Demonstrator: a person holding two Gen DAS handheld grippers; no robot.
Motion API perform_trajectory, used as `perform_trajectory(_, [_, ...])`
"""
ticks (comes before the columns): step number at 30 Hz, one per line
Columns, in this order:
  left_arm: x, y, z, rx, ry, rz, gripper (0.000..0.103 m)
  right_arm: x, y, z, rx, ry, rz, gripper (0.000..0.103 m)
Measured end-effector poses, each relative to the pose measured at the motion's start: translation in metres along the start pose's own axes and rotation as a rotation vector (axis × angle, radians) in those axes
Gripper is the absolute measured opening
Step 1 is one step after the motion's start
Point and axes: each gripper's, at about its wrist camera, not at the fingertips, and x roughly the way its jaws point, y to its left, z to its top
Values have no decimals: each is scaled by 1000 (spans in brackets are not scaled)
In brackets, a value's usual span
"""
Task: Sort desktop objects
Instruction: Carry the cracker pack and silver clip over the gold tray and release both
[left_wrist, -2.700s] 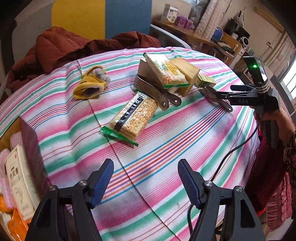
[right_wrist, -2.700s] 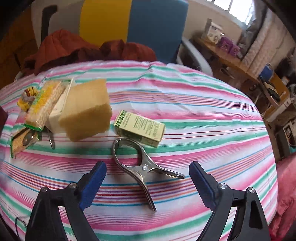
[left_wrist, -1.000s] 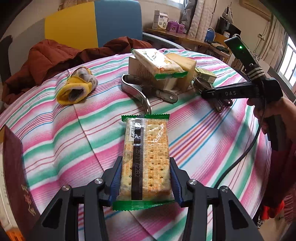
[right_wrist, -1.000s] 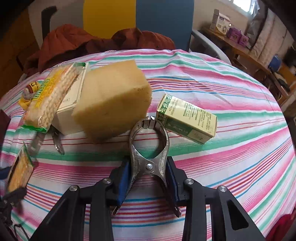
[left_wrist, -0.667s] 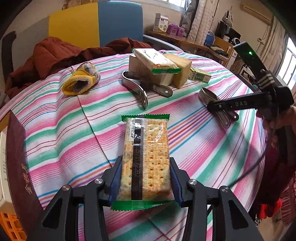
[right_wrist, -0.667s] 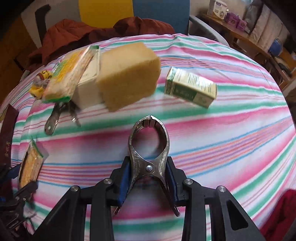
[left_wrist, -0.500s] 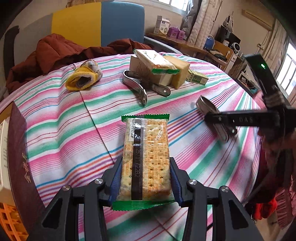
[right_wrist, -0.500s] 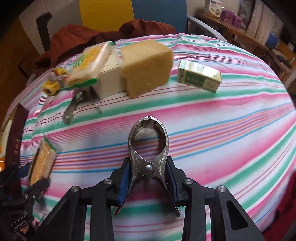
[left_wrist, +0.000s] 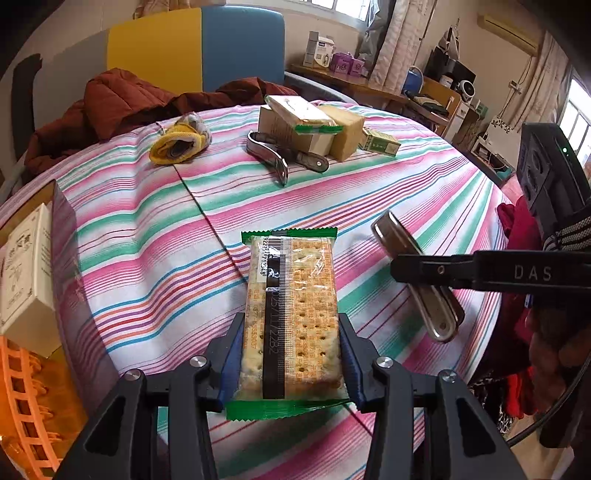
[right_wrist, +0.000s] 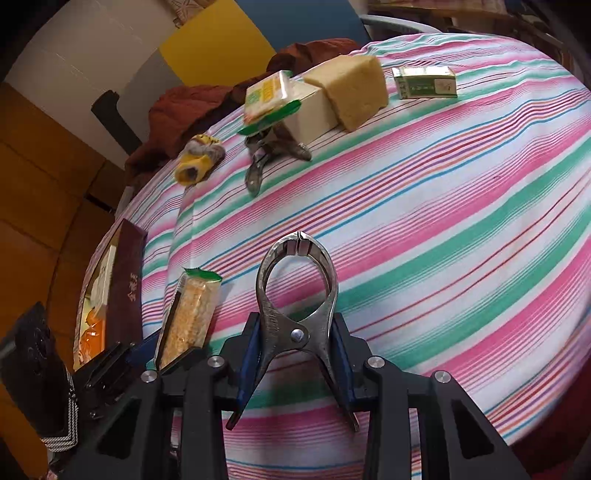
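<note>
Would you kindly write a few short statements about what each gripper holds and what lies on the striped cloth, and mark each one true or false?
1. The left gripper is shut on a cracker packet. True.
2. The right gripper is open with nothing in it. False: it is shut on a metal clamp.
3. A second metal clamp lies on the striped cloth. True.
4. The green carton stands on top of the sponge block. False: it lies on the cloth beside it.
5. The yellow glove lies on the cloth. True.
</note>
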Motion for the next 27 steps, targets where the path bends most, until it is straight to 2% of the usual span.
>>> perform_trajectory(17, [-67,5,-6,14,-123,-27,47,-16,36,-22,83,-35,144,36])
perform_trajectory(23, [-93,18,-16,0,-173,-24,47,-15,74,-25,40,-21,223,36])
perform_trajectory(27, [-114,49,-25,-87,-209,-16,47,-11,107,-26,-18,-4,268,36])
